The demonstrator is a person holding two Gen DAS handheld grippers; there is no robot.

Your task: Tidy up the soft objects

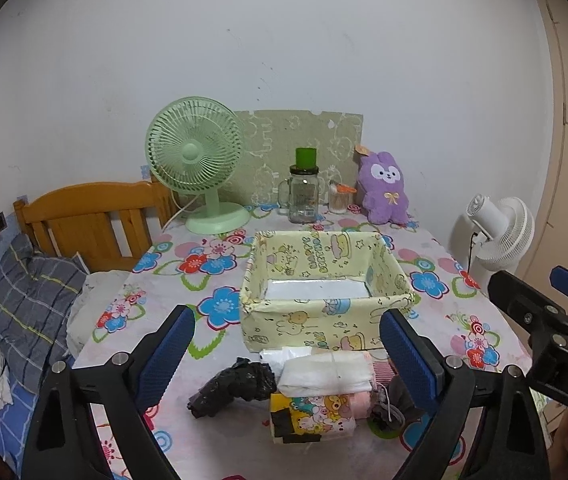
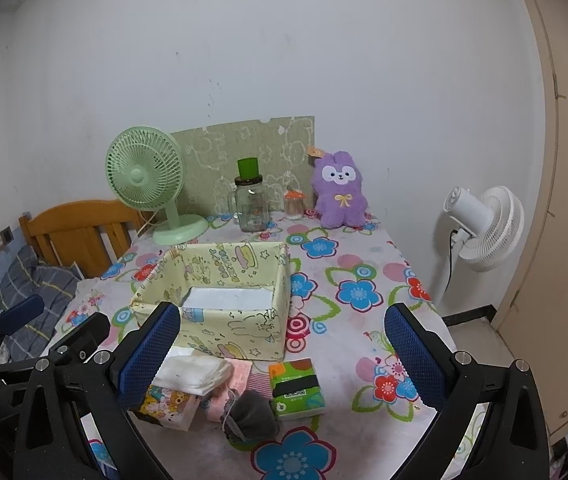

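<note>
A yellow cartoon-print fabric box [image 1: 326,322] [image 2: 227,330] stands open on the flowered table. In front of it lies a pile of soft things: a black plastic bag [image 1: 233,388], a folded white cloth [image 1: 324,374] [image 2: 191,372], a cartoon tissue pack [image 1: 312,416] [image 2: 165,404], a pink cloth [image 2: 239,374], a grey pouch [image 2: 251,414] and a green tissue pack [image 2: 296,388]. My left gripper [image 1: 288,356] is open above the pile. My right gripper [image 2: 284,356] is open above the green pack and pouch. Both are empty.
At the table's back stand a green fan [image 1: 199,164], a glass jar with green lid [image 1: 304,192], a small cup [image 1: 340,198] and a purple plush rabbit [image 1: 386,188]. A white fan [image 2: 484,226] stands right of the table. A bed with wooden headboard [image 1: 91,224] is left.
</note>
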